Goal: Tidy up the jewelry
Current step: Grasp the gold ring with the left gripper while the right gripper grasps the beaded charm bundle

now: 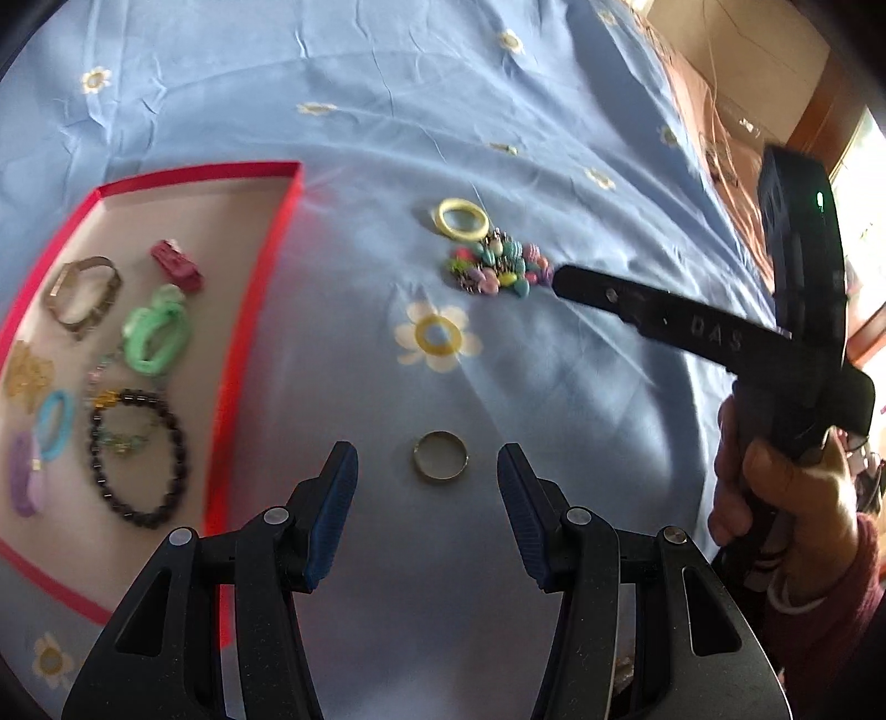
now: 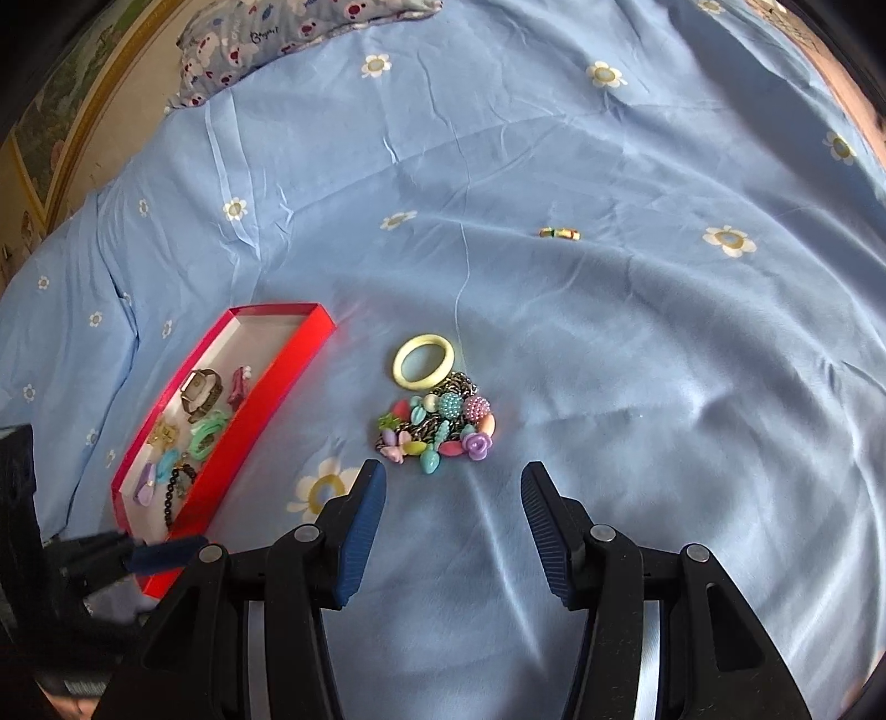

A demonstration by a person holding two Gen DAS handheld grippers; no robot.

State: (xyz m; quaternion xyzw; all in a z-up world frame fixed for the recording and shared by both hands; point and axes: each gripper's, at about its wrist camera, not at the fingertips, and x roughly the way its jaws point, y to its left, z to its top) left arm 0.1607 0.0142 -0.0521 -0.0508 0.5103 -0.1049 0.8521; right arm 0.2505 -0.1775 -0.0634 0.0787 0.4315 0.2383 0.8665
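Note:
A thin metal ring lies on the blue flowered sheet, between the fingers of my left gripper. That gripper is open and its pads stand clear of the ring. Farther on lie a yellow bangle and a heap of coloured charm beads on a chain. A hand holds my right gripper, also open and empty, just short of the bead heap and the bangle. One of its fingers reaches the heap's right edge.
A shallow red tray lies at the left. It holds a watch, a green hair tie, a dark bead bracelet, a red clip and other small pieces. A small gold piece lies farther back. A patterned pillow sits at the bed's head.

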